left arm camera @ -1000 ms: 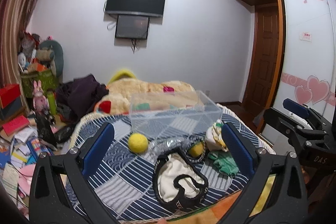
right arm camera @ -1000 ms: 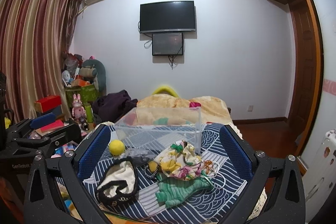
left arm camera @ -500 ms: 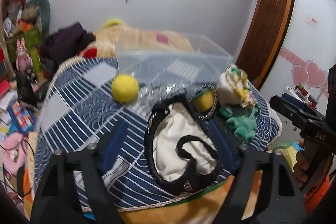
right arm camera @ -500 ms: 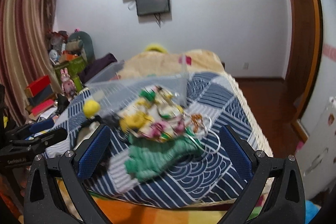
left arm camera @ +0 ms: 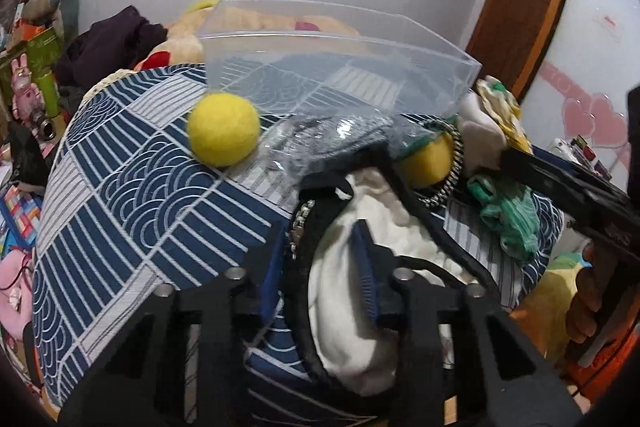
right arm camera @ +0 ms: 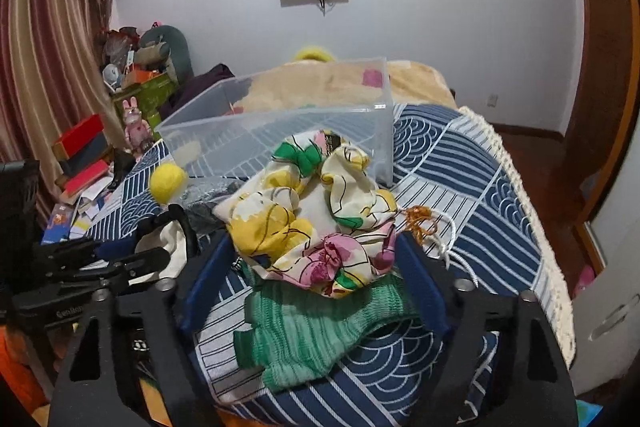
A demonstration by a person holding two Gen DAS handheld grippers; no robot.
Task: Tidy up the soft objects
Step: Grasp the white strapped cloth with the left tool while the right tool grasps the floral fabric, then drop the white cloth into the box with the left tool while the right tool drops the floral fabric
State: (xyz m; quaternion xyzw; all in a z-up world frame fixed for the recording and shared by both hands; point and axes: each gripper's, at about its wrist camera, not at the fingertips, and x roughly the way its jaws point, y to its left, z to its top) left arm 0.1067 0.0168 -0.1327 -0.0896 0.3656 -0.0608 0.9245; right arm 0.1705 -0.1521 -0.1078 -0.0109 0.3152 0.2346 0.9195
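On the blue patterned bedspread (left arm camera: 132, 211) lies a cream garment with black trim (left arm camera: 360, 267). My left gripper (left arm camera: 320, 247) is closing around its left edge, the fingers a narrow gap apart with black trim and cream cloth between them. My right gripper (right arm camera: 316, 259) is open, its fingers straddling a floral cloth bundle (right arm camera: 312, 211) that lies on a green knitted piece (right arm camera: 316, 331). A clear plastic box (left arm camera: 340, 67) stands empty behind; it also shows in the right wrist view (right arm camera: 280, 131). A yellow ball (left arm camera: 223, 131) lies in front of it, a second one (left arm camera: 428, 163) inside a chain loop.
A crumpled clear plastic bag (left arm camera: 320, 139) lies between the box and the garment. A beige blanket (right arm camera: 328, 83) covers the far bed. Clutter and boxes (right arm camera: 80, 155) crowd the floor at left. The bed's fringed edge (right arm camera: 532, 227) drops off at right toward a wooden door (left arm camera: 516, 11).
Both grippers moved forward and down onto the bed. The left gripper's fingers narrowed around the cream garment's edge. The right gripper's fingers narrowed and came around the floral bundle.
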